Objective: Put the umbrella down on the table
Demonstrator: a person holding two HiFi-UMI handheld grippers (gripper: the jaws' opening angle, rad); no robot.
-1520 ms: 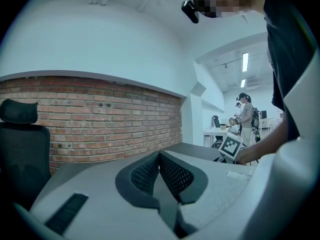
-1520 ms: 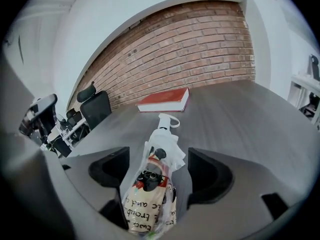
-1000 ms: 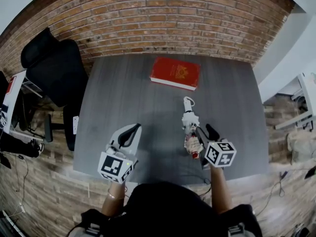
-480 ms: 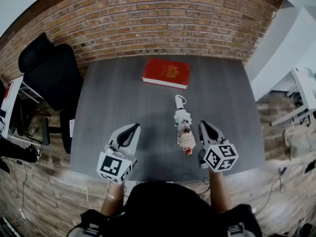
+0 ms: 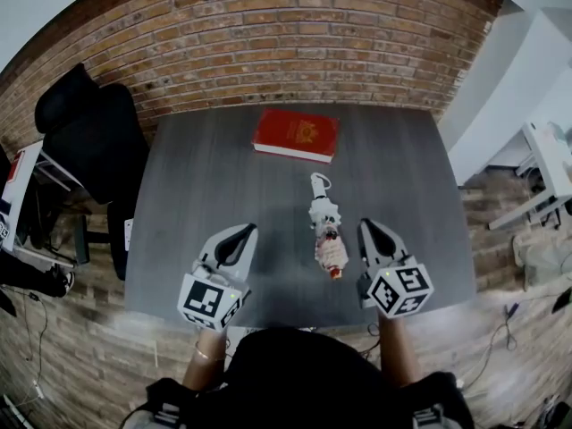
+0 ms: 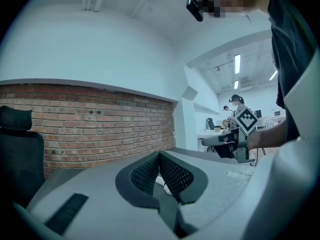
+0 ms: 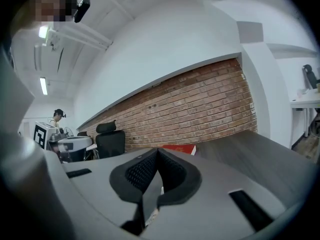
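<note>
The folded umbrella (image 5: 325, 229), white with a red patterned end and a white strap loop, lies flat on the dark grey table (image 5: 206, 177), right of the middle and lengthwise away from me. My right gripper (image 5: 366, 227) hovers just right of it, apart from it, jaws shut and empty; its tips (image 7: 157, 150) meet in the right gripper view. Left of the umbrella my left gripper (image 5: 239, 232) hangs over the table's front part, jaws together (image 6: 160, 154) with nothing held.
A red book (image 5: 296, 135) lies at the table's far side near the brick wall (image 5: 295, 34). A black office chair (image 5: 94, 123) stands at the table's left end. White desks stand off to the right (image 5: 550, 164).
My right gripper has let go of the umbrella, shut its jaws and lifted off to the right. The umbrella stays lying on the table. The left gripper has shifted slightly.
</note>
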